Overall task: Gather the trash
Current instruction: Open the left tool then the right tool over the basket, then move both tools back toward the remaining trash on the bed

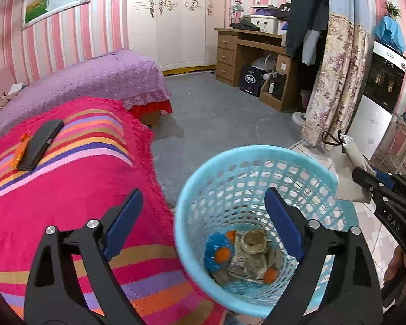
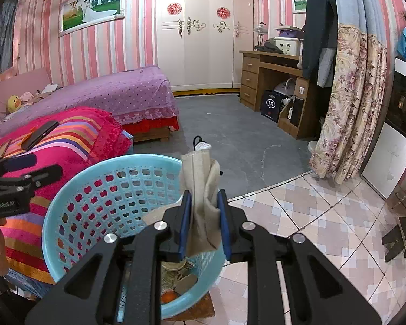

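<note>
While the right gripper [image 2: 203,222] clamps a beige paper bag [image 2: 201,184], long axis upright, directly above the near rim of the blue basket [image 2: 67,189], the left gripper [image 1: 204,222] hangs with its jaws wide apart and empty over the basket's mouth. Below lie earlier scraps [image 1: 250,254]. Beyond, on the striped blanket [image 1: 75,189], an orange wrapper [image 1: 20,149] remains, nearer the left hand.

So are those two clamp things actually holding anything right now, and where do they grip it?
The right hand-held gripper pinches a beige cloth pouch around its lower middle, over the blue basket. The left hand-held gripper is open and holds nothing.
</note>
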`<state>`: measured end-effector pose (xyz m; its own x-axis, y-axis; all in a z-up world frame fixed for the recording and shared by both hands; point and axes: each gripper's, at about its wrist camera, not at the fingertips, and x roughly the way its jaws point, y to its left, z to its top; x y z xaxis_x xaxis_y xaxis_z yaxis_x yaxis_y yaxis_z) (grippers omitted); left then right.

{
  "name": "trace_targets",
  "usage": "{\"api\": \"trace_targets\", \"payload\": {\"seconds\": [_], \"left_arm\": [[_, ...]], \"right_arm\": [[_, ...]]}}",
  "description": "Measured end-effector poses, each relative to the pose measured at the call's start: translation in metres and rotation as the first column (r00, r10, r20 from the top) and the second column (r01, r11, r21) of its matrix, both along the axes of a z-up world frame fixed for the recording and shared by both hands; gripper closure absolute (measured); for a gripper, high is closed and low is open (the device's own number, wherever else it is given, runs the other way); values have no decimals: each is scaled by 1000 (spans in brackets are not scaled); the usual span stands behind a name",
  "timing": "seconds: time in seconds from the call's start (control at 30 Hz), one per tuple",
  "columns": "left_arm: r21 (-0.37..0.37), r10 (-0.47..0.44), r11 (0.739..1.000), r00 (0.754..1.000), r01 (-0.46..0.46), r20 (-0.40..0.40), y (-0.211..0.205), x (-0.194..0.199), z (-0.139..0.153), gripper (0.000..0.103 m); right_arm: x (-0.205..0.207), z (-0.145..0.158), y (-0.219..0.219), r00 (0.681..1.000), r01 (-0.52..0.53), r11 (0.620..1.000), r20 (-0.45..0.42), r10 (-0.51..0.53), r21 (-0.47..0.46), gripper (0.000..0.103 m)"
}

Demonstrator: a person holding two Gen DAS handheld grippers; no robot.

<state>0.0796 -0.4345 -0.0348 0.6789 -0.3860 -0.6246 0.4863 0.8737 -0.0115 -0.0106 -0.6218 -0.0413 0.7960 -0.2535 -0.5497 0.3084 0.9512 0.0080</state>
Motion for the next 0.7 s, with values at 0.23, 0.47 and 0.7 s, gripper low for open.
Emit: {"api": "trace_targets", "payload": {"seconds": [0.23, 0.47, 0.7], "left_arm": [[0, 20, 1000, 1000, -20, 13, 19, 3, 6, 12], [-5, 38, 999, 999, -38, 28, 32, 4, 12, 9], [-19, 54, 998, 998, -53, 33, 50, 2, 17, 8]], "right_arm": [[16, -7, 8, 1000, -26, 1000, 2, 26, 12, 80], [19, -15, 19, 999, -39, 999, 4, 39, -30, 36], [5, -13, 21, 999, -2, 1000, 45, 4, -27, 8]]}}
